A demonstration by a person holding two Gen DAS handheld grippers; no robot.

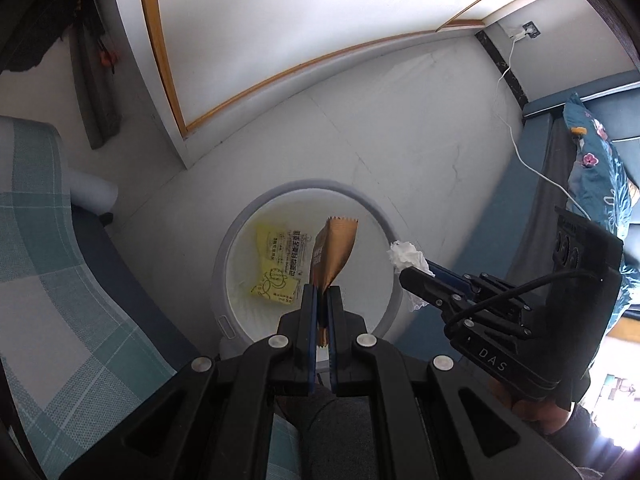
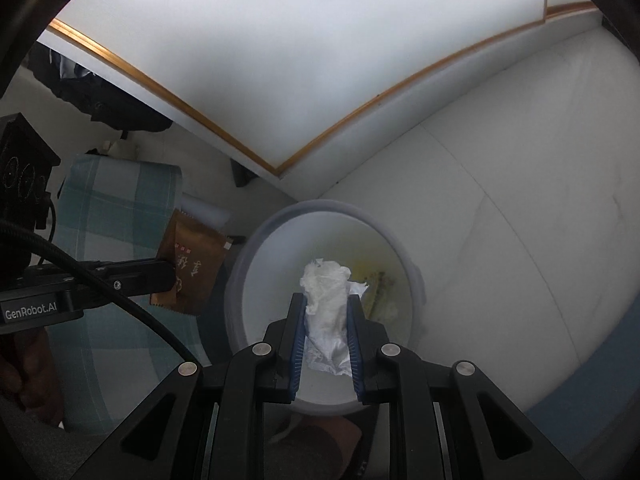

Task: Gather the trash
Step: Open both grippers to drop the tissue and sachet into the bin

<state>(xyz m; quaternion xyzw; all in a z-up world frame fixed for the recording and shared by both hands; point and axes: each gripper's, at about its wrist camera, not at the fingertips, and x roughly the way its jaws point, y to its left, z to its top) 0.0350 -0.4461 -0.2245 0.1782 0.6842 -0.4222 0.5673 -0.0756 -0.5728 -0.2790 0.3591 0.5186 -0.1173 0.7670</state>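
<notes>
A round white trash bin point(image 1: 224, 280) stands on the pale floor, with a yellow printed packet point(image 1: 276, 264) lying inside it. My left gripper point(image 1: 322, 292) is shut on a brown snack wrapper point(image 1: 334, 252) and holds it above the bin's opening. My right gripper point(image 2: 325, 300) is shut on a crumpled white tissue point(image 2: 326, 300) and holds it over the bin point(image 2: 256, 248). In the left wrist view the right gripper point(image 1: 416, 270) with its tissue point(image 1: 408, 258) sits at the bin's right rim. In the right wrist view the left gripper point(image 2: 170, 276) holds the wrapper point(image 2: 192, 264) just left of the bin.
A green plaid seat cushion point(image 1: 52, 248) lies left of the bin. A white cabinet with a wood trim edge point(image 1: 280, 76) stands behind it. A blue bed with a floral pillow point(image 1: 596, 176) and a white cable point(image 1: 516, 136) are on the right.
</notes>
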